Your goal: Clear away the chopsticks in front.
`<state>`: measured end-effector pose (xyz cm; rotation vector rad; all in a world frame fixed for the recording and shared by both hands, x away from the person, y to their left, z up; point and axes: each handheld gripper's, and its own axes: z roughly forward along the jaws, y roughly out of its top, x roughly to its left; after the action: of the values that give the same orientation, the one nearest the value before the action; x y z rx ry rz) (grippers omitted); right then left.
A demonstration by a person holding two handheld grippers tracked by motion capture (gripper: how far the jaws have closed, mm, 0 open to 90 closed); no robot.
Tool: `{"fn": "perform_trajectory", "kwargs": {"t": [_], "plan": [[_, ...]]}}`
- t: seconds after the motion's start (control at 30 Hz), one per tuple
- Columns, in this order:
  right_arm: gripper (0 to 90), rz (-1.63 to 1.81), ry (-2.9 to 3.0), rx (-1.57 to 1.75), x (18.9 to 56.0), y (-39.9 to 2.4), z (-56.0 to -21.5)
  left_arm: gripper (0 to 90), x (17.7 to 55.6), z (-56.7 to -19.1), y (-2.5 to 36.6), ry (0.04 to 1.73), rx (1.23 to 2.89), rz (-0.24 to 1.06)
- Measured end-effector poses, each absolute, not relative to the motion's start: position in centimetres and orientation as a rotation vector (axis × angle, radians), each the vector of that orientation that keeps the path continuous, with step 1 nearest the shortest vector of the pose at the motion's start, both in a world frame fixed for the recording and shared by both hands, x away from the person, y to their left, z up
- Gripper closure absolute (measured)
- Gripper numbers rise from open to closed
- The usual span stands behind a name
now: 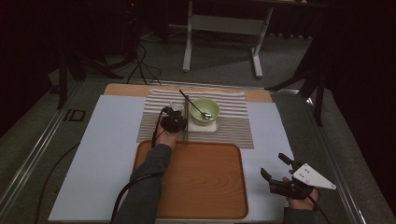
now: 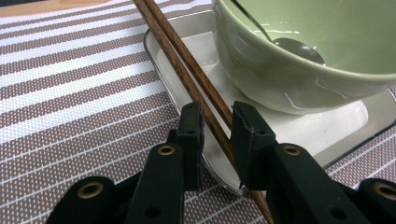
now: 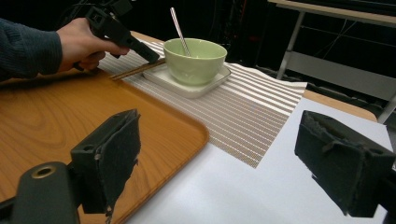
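Between the jaws of the left tongs [image 2: 217, 126]: a pair of brown chopsticks [image 2: 187, 74], running straight ahead and away from the pads, propped slantwise on the near rim of a white square dish [image 2: 327, 130]. Propped that way, probably, to lift them off the mat and leave room for a pad on each side. Not yet pinched, as far as can be seen: a sliver of white showing between the left pad and the wood, the right pad hard alongside. So released for now, set astride the sticks low on their length, likely for a level lift.

Just ahead and to the right of those jaws, a pale green bowl [image 2: 280, 84] on the dish, with a metal spoon [image 2: 299, 49] leaning inside; close enough to call for a straight pull clear of its wall. Beneath and to the left, a striped placemat [image 2: 70, 93].

Behind the left tongs, towards the person, a wooden tray [image 3: 70, 116], bare, perhaps meant as the landing place.

Right tongs [image 3: 219, 154] spread wide, gripping nothing, held over the pale table [image 3: 243, 196] beside the tray, well apart from the sticks and out of the way
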<state>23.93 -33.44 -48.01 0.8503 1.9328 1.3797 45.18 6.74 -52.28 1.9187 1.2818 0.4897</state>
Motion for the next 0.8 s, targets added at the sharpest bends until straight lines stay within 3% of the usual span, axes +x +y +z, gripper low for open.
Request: {"fn": "perform_trajectory", "kwargs": {"t": [0.17, 0.47, 0.8], "plan": [[13.7, 1.381, 1.931, 0.854, 23.91, -33.52, -48.01, 78.6, 45.37, -52.17, 6.52, 1.337, 1.901, 0.508], [13.6, 1.381, 1.93, 0.854, 23.91, -33.57, -48.02, 76.7, 45.79, -52.8, 6.95, 1.436, 1.879, 0.483], [13.7, 1.381, 1.934, 0.855, 23.93, -33.55, -48.04, 83.6, 45.64, -52.57, 7.1, 1.452, 1.84, 0.449]]}}
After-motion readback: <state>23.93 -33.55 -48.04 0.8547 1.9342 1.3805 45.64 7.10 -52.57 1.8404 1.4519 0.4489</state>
